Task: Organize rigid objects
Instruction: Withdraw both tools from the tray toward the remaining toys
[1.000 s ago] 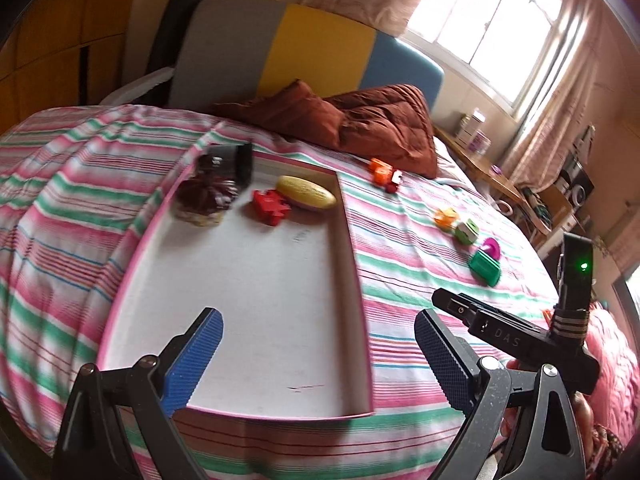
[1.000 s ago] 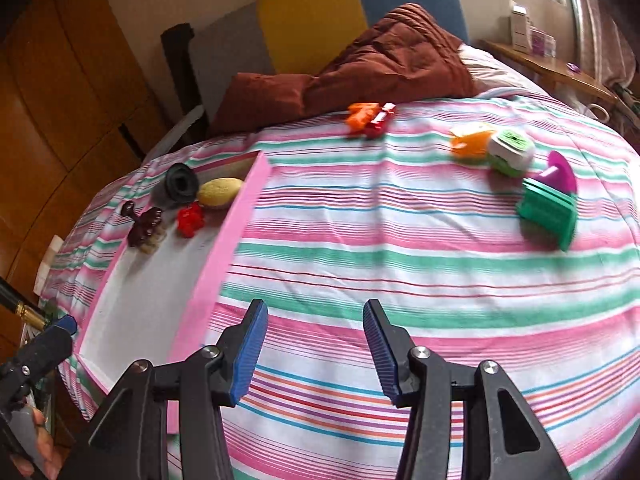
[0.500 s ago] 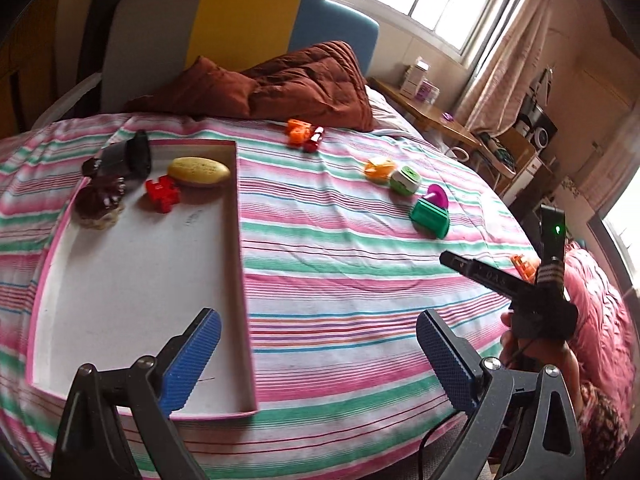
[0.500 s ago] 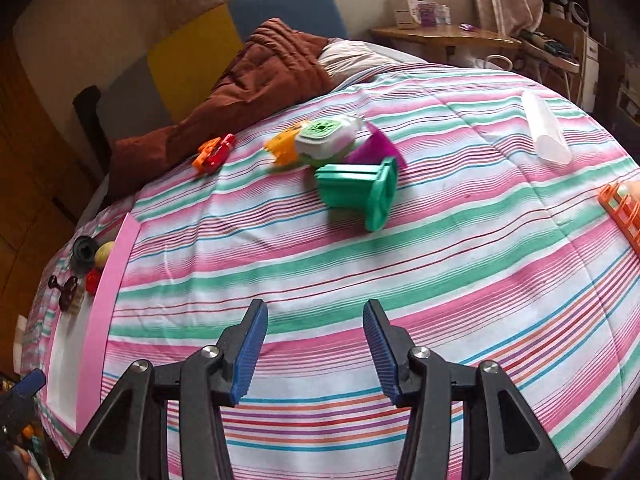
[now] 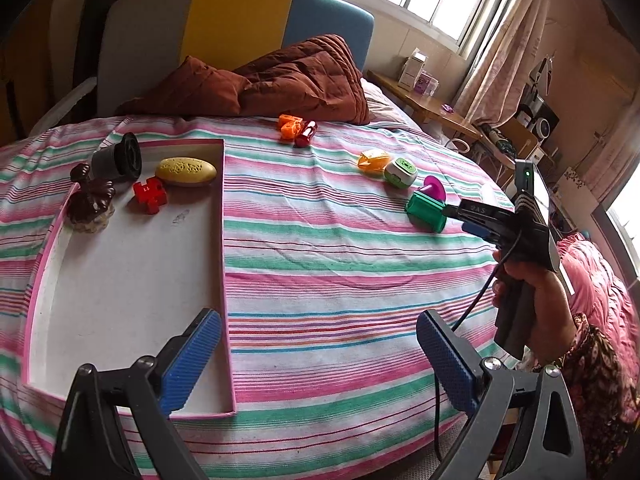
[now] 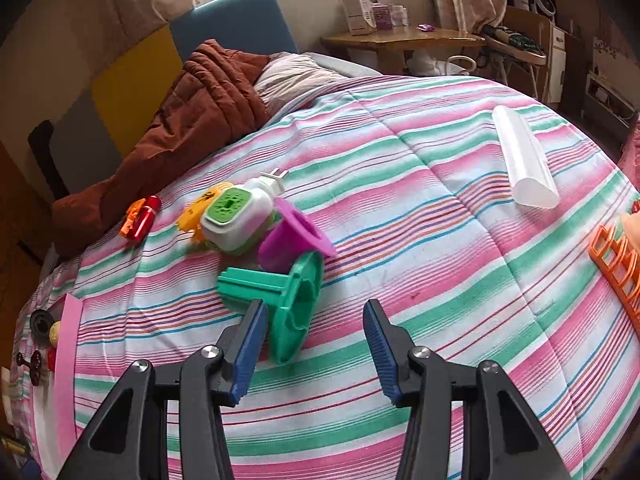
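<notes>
orange rack [image 6: 618,266] cut off at edge

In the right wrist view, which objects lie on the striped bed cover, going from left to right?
Orange and red toy → yellow piece → white and green plug-in device → purple cup → clear plastic piece → orange rack.

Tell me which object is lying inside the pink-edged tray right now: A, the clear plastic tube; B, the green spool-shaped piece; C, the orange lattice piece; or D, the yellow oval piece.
D: the yellow oval piece lies inside the tray near its far end, while the green spool-shaped piece, the clear plastic tube and the orange lattice piece all lie out on the striped bedspread.
</notes>
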{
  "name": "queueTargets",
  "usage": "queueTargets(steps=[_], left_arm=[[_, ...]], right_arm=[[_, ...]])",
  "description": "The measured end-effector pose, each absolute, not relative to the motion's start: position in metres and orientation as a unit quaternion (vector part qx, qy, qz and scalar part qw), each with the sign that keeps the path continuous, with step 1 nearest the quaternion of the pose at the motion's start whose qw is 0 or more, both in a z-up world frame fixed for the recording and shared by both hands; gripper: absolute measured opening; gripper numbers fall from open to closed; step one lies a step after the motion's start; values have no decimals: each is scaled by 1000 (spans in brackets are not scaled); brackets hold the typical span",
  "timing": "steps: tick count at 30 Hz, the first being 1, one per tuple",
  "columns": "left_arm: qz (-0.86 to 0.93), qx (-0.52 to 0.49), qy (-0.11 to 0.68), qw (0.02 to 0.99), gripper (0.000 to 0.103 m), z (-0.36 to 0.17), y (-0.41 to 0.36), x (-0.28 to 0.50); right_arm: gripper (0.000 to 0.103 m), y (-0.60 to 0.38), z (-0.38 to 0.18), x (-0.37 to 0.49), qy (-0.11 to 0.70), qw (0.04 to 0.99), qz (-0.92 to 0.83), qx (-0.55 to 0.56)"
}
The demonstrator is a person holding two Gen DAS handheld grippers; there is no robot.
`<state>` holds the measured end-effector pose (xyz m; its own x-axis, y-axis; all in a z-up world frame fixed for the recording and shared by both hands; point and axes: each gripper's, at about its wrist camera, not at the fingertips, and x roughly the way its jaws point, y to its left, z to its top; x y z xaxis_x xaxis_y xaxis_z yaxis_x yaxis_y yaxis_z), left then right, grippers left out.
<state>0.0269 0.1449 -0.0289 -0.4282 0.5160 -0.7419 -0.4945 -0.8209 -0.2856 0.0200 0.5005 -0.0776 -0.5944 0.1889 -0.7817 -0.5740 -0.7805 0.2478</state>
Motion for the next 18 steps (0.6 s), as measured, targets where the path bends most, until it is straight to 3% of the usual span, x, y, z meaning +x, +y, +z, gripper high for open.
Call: queueTargets(steps=[7, 18], left_arm=[[839, -450, -13, 304, 99, -34, 156, 24], [835, -435, 30, 335, 103, -30, 208, 27]], right_arm=[[49, 539, -99, 67, 314, 250, 836, -376], [49, 531, -96, 98, 249, 278, 867, -330]])
